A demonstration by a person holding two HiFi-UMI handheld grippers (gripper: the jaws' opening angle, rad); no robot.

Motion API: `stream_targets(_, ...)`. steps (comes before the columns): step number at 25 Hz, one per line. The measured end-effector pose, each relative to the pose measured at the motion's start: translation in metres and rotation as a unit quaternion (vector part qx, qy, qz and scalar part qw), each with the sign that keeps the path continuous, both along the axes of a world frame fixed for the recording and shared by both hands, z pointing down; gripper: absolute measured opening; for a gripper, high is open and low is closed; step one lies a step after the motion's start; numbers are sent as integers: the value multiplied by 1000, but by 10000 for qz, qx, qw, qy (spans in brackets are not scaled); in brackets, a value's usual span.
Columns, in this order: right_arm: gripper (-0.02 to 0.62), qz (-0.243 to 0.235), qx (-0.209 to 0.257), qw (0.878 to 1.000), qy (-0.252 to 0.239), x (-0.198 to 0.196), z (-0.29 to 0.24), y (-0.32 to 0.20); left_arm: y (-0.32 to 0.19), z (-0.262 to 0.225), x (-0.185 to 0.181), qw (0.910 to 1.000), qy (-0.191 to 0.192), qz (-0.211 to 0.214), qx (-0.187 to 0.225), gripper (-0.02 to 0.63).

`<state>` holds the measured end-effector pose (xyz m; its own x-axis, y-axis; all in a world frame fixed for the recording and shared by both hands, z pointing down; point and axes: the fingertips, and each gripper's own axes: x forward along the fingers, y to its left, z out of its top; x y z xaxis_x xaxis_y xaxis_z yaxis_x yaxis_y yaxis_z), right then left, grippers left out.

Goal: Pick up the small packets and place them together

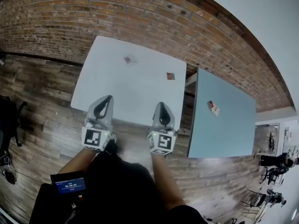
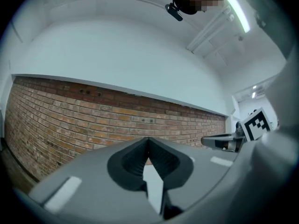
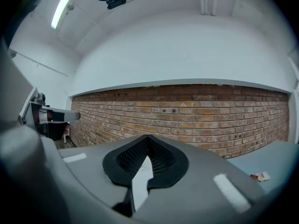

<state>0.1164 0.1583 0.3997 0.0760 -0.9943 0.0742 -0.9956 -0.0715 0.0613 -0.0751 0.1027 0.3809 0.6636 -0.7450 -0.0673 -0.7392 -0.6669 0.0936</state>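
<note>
White table: stood on a wood floor, far edge toward a brick wall.
Blue table: stood just beside the white table's right edge, with a narrow gap between the two.
Far packet: lay flat on the white table, near the far edge, about midway along it.
Corner packet: lay flat on the white table, close to the right edge and near the far right corner, well apart from the far packet.
Third packet: lay on the blue table near its left edge, red and white, also seen low right in the right gripper view. Whether it was one packet or two could not be told.
Left gripper: was held over the near edge of the white table, toward the near left corner, tips pointing at the far edge.
Left fingers: were clenched, tips together, with nothing between them.
Right gripper: was held over the near edge of the white table, toward the near right corner, alongside the left gripper and apart from it.
Right fingers: were clenched, tips together, with nothing between them.
Contact: neither gripper touched any packet, and all packets lay beyond the fingertips.
</note>
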Motion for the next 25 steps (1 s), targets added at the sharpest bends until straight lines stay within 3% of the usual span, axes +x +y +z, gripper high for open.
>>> stream_targets(12, 3, -145, -260, 9995, 63, -10, 13, -48, -46, 25, 17, 9994, -66, 155, -298, 0)
stream_targets(25, 3, -399, -357, 9982, -262, 54, 34, -102, -99, 34, 71, 9982, -523, -28, -289, 0)
